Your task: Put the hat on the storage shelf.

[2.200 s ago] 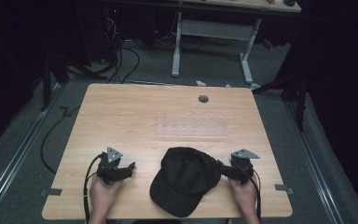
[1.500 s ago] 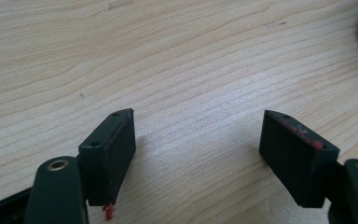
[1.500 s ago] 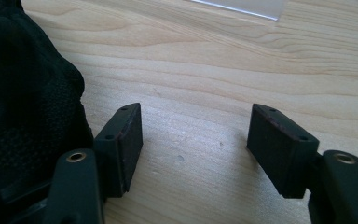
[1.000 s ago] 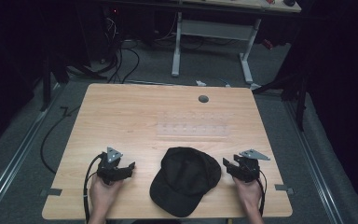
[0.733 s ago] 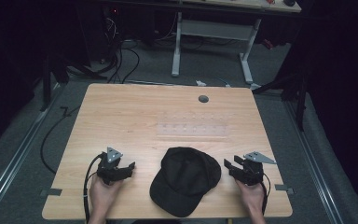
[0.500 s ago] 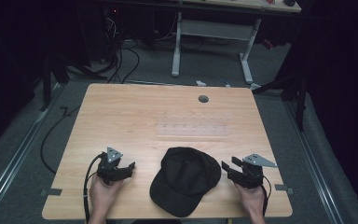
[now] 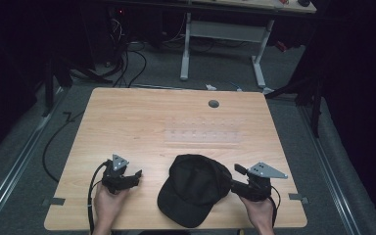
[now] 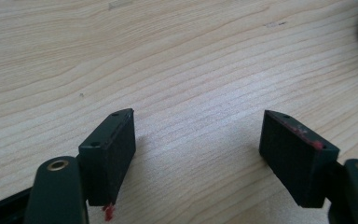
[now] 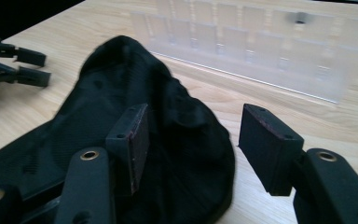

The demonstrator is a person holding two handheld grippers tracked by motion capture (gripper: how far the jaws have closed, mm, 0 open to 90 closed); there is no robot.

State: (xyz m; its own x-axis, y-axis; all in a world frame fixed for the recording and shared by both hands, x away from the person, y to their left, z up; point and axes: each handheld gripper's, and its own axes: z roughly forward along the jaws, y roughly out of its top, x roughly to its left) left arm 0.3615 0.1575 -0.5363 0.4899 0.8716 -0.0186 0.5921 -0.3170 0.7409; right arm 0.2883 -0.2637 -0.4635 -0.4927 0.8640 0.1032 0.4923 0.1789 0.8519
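Wooden table (image 7: 127, 127), black cap (image 7: 193, 188) between two wide-open empty grippers, clear rack (image 7: 203, 137) behind.

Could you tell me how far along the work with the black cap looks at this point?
Nothing looks done yet: the black cap lies flat on the table near its front edge. In hand: the right claw is open at the cap's rear edge, gripping nothing. The left claw is open over bare wood. The grasp and any move are left, perhaps toward the clear tray.
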